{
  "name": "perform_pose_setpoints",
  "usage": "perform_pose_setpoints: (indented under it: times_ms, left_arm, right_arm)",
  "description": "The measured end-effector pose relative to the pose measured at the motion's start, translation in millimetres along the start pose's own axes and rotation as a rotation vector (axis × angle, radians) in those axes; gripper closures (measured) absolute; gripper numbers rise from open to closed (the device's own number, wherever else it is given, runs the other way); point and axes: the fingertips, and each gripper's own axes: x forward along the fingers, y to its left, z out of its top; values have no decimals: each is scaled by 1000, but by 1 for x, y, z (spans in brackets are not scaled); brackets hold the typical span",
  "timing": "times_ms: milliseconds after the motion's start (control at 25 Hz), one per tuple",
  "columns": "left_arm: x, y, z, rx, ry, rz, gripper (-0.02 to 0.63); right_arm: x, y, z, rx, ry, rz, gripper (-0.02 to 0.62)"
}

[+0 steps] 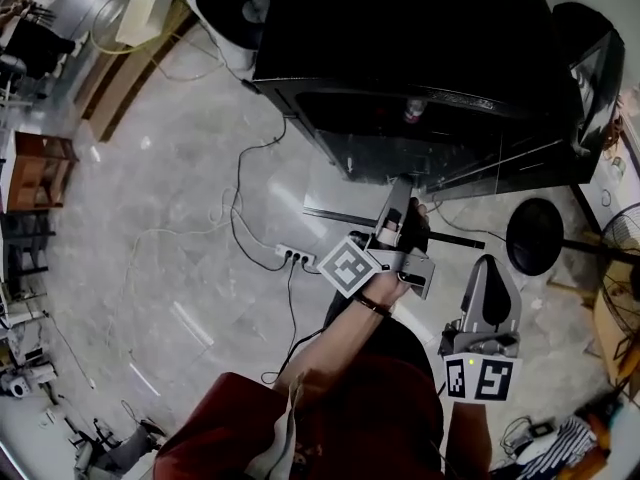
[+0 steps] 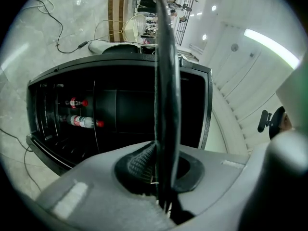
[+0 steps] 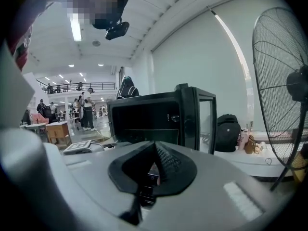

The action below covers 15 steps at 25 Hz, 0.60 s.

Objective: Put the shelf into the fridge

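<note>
Your left gripper (image 2: 161, 177) is clamped on the shelf (image 2: 166, 81), which runs edge-on as a thin dark strip from the jaws up the middle of the frame. Behind it, left of centre, the black fridge (image 2: 120, 109) stands open, with two red-capped bottles (image 2: 84, 122) inside at its left.

In the right gripper view, your right gripper (image 3: 155, 165) has its jaws together with nothing between them. The fridge (image 3: 159, 117) fills the centre and a standing fan (image 3: 281, 90) the right edge.

In the head view, your left gripper (image 1: 400, 203) points up-frame at the fridge (image 1: 400, 48) in the upper centre. Your right gripper (image 1: 490, 273) sits lower right, apart from it. A power strip (image 1: 297, 258) lies on the floor left of centre.
</note>
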Motion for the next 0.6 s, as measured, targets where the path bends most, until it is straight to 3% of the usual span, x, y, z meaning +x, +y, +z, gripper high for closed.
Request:
perform_pose_setpoints:
  times_ms: [600]
  left_arm:
    - [47,22,9,48,-24,-11,589]
  right_arm:
    - [29,-3,-1,-2,-15,15,595]
